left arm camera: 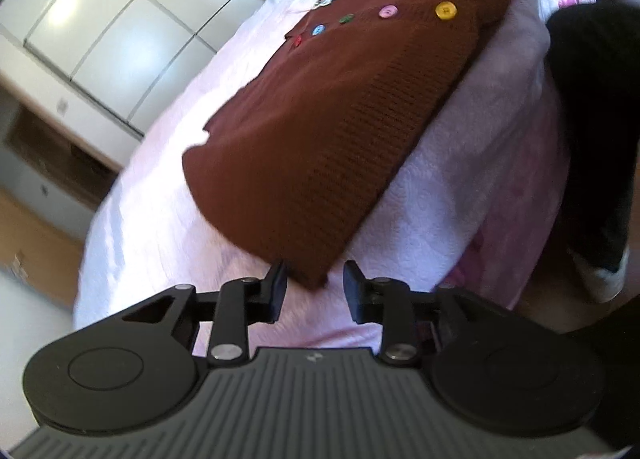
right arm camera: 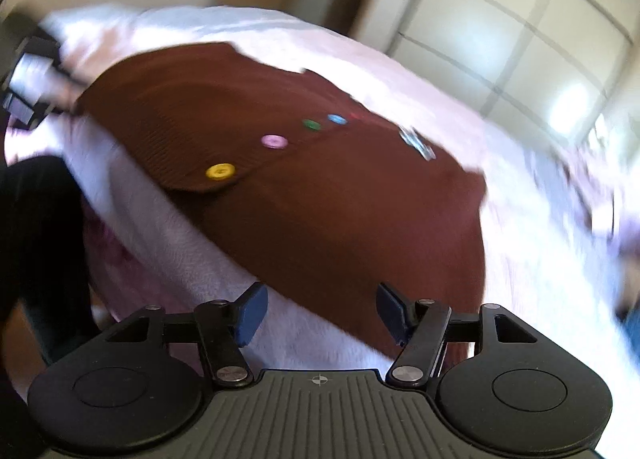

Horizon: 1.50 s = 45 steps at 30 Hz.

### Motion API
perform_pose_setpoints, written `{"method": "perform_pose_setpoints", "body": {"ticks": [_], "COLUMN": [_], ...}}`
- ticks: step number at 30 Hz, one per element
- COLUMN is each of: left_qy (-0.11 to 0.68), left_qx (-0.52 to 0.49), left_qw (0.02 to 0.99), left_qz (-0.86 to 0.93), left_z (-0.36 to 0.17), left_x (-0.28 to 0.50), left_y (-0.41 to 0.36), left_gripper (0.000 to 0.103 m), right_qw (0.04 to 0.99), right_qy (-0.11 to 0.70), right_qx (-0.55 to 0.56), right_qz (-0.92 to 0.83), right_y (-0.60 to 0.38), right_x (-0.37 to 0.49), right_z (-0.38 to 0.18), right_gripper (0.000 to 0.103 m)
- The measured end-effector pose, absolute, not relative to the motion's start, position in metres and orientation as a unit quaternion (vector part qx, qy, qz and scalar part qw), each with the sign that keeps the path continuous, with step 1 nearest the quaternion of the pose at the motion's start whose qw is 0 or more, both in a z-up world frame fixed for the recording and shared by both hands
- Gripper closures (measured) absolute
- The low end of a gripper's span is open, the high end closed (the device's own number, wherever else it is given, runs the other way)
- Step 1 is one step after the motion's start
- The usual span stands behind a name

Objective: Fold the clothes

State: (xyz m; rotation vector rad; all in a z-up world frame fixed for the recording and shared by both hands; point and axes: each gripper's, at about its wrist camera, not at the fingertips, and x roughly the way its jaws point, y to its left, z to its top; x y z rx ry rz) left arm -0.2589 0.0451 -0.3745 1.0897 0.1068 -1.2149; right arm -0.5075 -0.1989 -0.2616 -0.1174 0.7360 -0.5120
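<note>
Brown cardigan (left arm camera: 320, 131) corner btwn left fingers (left arm camera: 278, 291), right fingers (right arm camera: 250, 313) apart

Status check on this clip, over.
Left gripper open at the brown knitted cardigan corner. Right gripper open at its edge. Cardigan flat on pink bedspread, nothing obstructing.

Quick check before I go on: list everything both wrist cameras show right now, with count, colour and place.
cardigan: one, brown knit, spread flat on the bed, buttoned
buttons: five, yellow, pink, green, blue, red, in a row down the cardigan front
bed cover: one, pale pink, under the cardigan
wardrobe: one, white doors, beyond the bed
floor: wooden, beside the bed
left gripper: fingers open, at a cardigan corner
right gripper: fingers open, at the cardigan's near edge
person's leg: dark clothing, beside the bed
</note>
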Motion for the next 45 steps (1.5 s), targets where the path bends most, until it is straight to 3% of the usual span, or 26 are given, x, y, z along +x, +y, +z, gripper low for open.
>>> {"method": "perform_pose_setpoints", "body": {"ticks": [4, 12, 21, 27, 31, 35, 38, 40, 45], "left_qy": [0.078, 0.063, 0.089, 0.111, 0.130, 0.131, 0.136, 0.127, 0.122], "left_qx": [0.429, 0.383, 0.364, 0.354, 0.395, 0.421, 0.408, 0.400, 0.393], "left_qw": [0.713, 0.721, 0.633, 0.535, 0.478, 0.465, 0.471, 0.489, 0.536], "left_qz": [-0.550, -0.574, -0.678, -0.759, -0.774, -0.767, -0.770, -0.765, -0.737], "left_z": [-0.351, -0.305, -0.276, -0.292, -0.331, -0.359, -0.349, -0.337, -0.316], "left_x": [-0.255, -0.248, -0.256, -0.306, -0.336, -0.347, -0.337, -0.326, -0.288], "left_y": [0.058, 0.026, -0.127, -0.233, -0.277, -0.291, -0.295, -0.300, -0.338], "left_gripper": [0.074, 0.072, 0.068, 0.068, 0.069, 0.069, 0.067, 0.067, 0.067], "right_qw": [0.910, 0.904, 0.885, 0.882, 0.871, 0.859, 0.863, 0.868, 0.871], "right_qy": [0.317, 0.251, 0.240, 0.239, 0.264, 0.302, 0.299, 0.295, 0.280], "right_qx": [0.038, 0.184, 0.279, 0.320, 0.348, 0.367, 0.365, 0.353, 0.309], "right_qz": [-0.264, -0.292, -0.283, -0.248, -0.225, -0.190, -0.179, -0.186, -0.259], "right_y": [-0.216, -0.294, -0.412, -0.487, -0.537, -0.566, -0.573, -0.571, -0.558], "right_x": [-0.524, -0.539, -0.523, -0.500, -0.473, -0.447, -0.445, -0.453, -0.484], "right_z": [-0.233, -0.193, -0.204, -0.222, -0.240, -0.265, -0.263, -0.256, -0.246], "right_gripper": [0.040, 0.040, 0.040, 0.041, 0.064, 0.068, 0.074, 0.096, 0.103]}}
